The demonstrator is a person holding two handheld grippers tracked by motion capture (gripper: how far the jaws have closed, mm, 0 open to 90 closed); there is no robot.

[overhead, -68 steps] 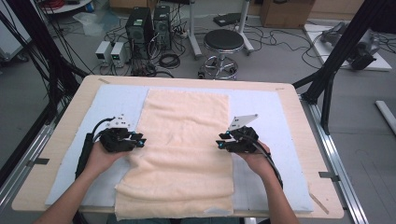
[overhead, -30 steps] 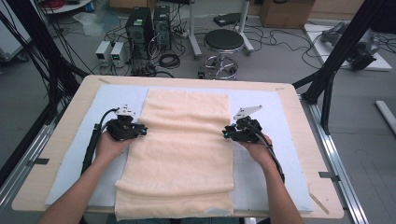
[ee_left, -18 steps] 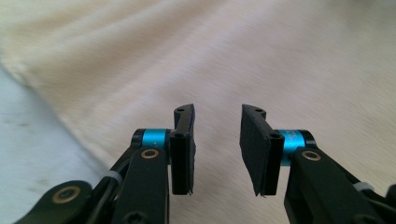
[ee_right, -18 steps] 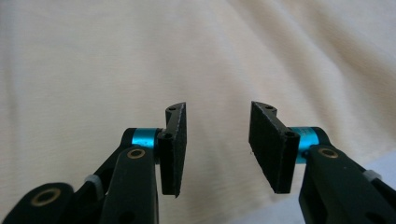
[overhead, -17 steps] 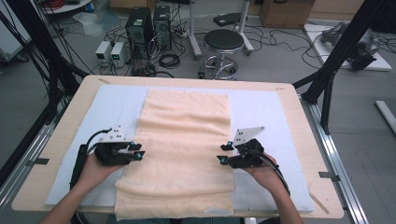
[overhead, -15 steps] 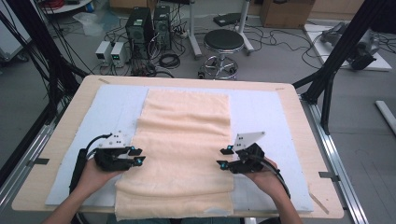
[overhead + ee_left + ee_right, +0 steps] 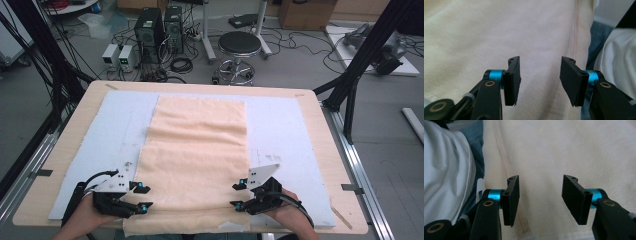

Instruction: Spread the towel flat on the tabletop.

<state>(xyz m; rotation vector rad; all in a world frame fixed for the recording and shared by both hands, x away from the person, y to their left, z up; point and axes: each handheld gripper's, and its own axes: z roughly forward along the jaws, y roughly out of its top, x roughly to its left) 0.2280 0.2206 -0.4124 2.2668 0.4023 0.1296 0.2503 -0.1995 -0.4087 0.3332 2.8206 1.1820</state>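
Towel (image 7: 195,160) flat on tabletop (image 7: 320,115), near edge by both tools. Left tool (image 7: 141,197) & right tool (image 7: 237,195) jaws apart, just been opening, nothing between. Soft, light, floppy; grab near corners.

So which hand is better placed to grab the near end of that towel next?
Probably neither: they look evenly matched. The left gripper sits at the left near corner of the peach towel, the right gripper at the right near corner. Both have just been opening, with nothing between the jaws.
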